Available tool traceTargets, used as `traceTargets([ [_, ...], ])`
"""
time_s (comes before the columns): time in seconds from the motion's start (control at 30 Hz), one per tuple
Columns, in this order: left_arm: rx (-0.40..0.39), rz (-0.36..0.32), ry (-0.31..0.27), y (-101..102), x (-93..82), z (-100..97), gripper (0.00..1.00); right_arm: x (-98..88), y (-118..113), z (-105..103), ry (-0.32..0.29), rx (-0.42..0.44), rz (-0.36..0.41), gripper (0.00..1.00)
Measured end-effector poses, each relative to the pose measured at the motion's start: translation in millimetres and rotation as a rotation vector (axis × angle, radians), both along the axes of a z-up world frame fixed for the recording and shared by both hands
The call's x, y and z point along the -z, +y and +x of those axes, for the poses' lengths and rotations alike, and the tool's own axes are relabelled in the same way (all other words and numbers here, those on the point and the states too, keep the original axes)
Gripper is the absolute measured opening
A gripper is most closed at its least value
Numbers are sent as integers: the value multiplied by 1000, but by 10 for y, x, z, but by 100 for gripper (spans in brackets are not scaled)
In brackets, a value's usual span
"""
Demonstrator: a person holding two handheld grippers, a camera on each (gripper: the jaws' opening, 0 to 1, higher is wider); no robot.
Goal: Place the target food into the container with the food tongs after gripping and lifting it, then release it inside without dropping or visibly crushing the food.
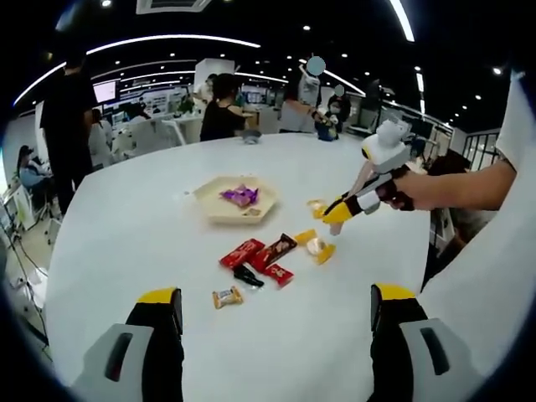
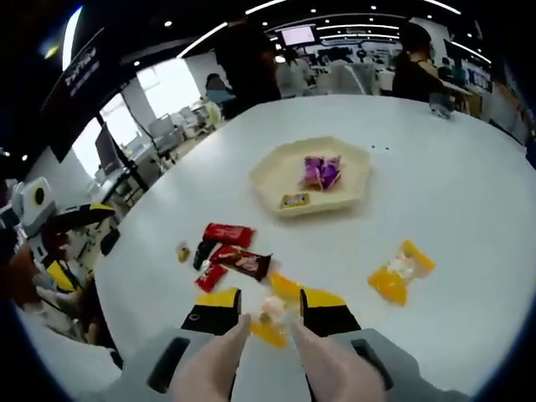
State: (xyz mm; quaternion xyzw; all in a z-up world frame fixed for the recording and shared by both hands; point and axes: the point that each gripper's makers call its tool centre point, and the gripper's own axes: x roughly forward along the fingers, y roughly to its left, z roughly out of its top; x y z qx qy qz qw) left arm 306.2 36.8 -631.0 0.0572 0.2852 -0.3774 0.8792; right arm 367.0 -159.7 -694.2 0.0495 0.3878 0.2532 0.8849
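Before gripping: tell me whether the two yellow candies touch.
Apart: right gripper view shows bare table between the candy at the tongs and the other candy.

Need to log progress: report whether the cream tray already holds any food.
Not empty. The cream tray holds purple-wrapped candies and a small yellowish wrapped sweet near its rim.

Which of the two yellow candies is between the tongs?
The yellow candy lying between the tongs of the right gripper, beside the red bars. The other yellow candy lies alone, further right.
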Motion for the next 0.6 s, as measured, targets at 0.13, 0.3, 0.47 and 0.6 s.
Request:
traceTargets([
  [0.13,-4,8,-1,40,-6,5,93,21,34,-21,27,14,42,26],
  [0.3,-3,8,-3,37,-13,15,93,44,6,-8,23,28,29,27],
  [0.47,-2,6,-5,24,-18,12,93,70,-15,16,28,47,30,28],
  [0.6,-5,10,-2,35,-5,-5,93,115,-27,44,38,86,18,28],
])
